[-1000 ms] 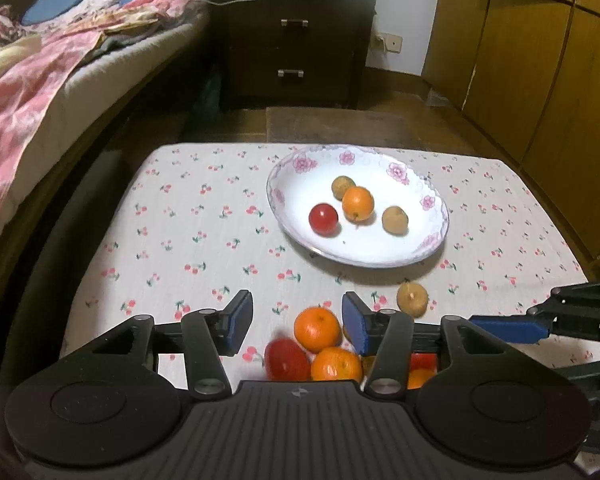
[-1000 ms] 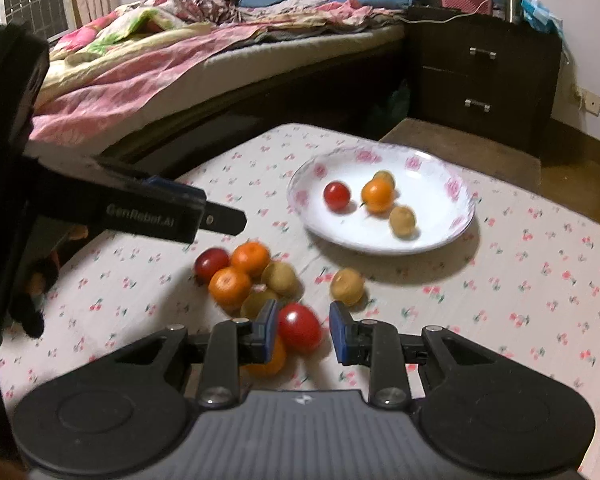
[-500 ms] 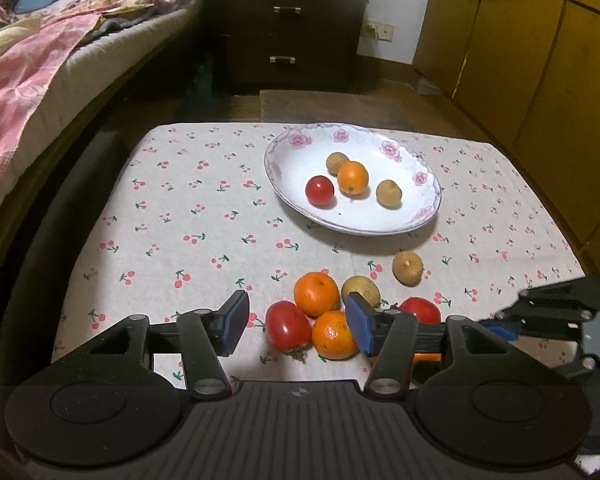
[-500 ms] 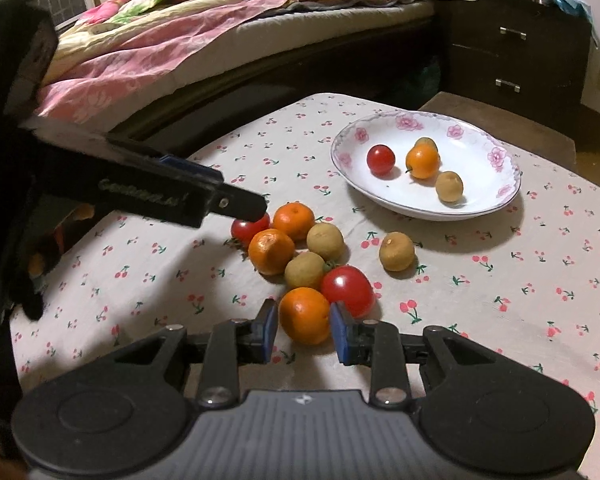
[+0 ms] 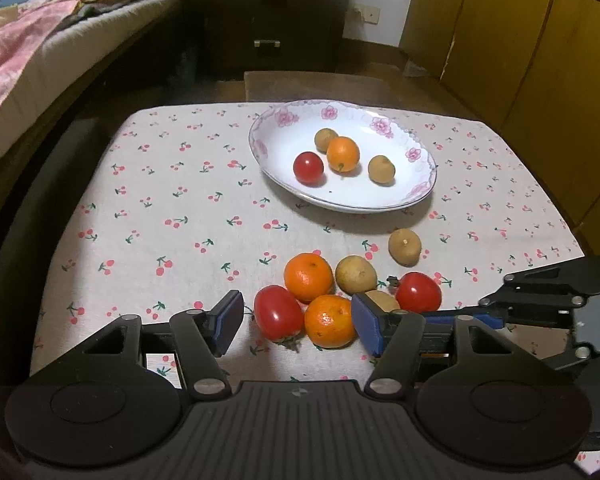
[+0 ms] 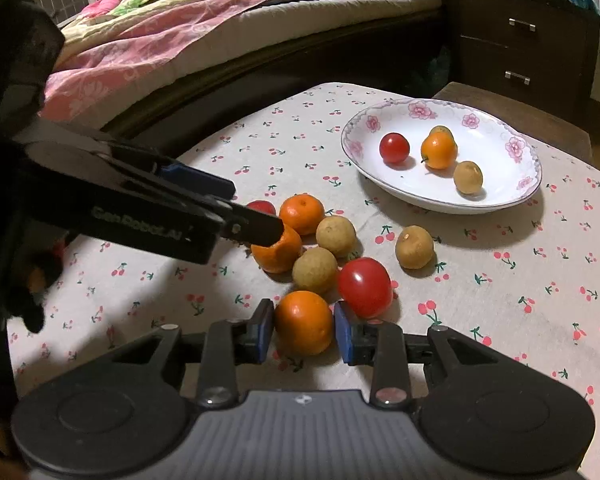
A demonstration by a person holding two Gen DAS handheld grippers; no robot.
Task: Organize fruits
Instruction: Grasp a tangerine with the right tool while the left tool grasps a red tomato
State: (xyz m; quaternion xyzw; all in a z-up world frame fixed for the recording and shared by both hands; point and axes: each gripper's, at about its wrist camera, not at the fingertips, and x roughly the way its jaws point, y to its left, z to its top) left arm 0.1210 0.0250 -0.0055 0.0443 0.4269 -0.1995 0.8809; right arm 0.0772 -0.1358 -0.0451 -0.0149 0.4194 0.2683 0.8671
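Observation:
A white flowered plate [image 5: 420, 190] [image 6: 528, 192] holds a red tomato, an orange and two brown fruits. A heap of loose oranges, tomatoes and brown fruits lies on the cloth in front of it. My left gripper [image 5: 298, 322] is open, its pads on either side of a tomato [image 5: 278, 312] and an orange [image 5: 329, 321]. My right gripper [image 6: 304, 330] has its pads against both sides of an orange [image 6: 303, 322] that rests on the cloth; a tomato [image 6: 365, 287] sits just right of it.
The table has a cherry-print cloth [image 5: 172, 208]. A single brown fruit [image 5: 405, 246] lies apart near the plate. A bed [image 6: 204, 24] stands to the left, a dark drawer cabinet [image 5: 268, 16] behind, wooden wardrobe doors [image 5: 532, 48] to the right.
Both grippers have moved forward and down toward the heap. The right pads went from beside the tomato to either side of the orange. The left gripper now frames a tomato and an orange.

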